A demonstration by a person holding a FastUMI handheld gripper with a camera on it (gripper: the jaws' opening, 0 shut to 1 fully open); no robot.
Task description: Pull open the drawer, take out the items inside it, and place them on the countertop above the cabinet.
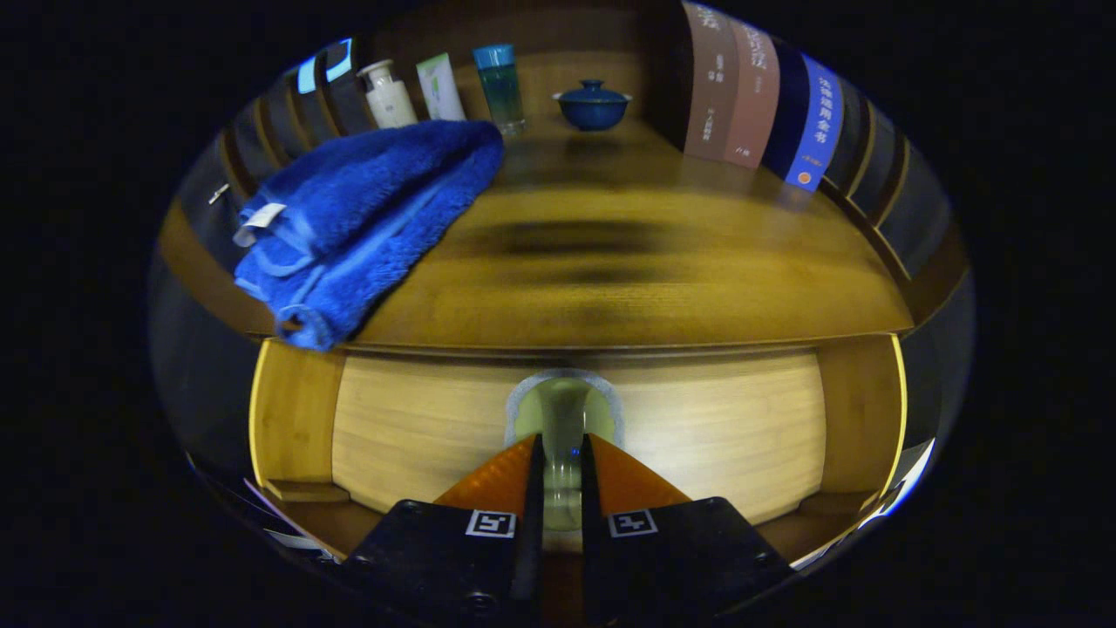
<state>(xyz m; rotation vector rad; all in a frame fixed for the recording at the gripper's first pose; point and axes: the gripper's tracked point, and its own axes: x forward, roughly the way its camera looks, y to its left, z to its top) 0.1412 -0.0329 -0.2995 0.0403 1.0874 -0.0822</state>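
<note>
The gripper [562, 471] is closing its fingers [497, 480] narrowly on the translucent greenish drawer handle [562, 419] of the pale bamboo drawer front [697, 427]. The drawer is looking barely opened, its contents hidden, so the pull, the emptying and the placing onto the wooden surface [628, 279], beside the folded blue towel [366, 218], are all seeming still ahead.

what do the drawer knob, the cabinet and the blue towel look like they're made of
The translucent pale-green drawer knob, clamped between the gripper fingers, looks like glass or resin. The light bamboo-coloured cabinet shows fine straight grain with sheen, probably lacquered bamboo. The folded blue towel looks like plush microfibre.
</note>
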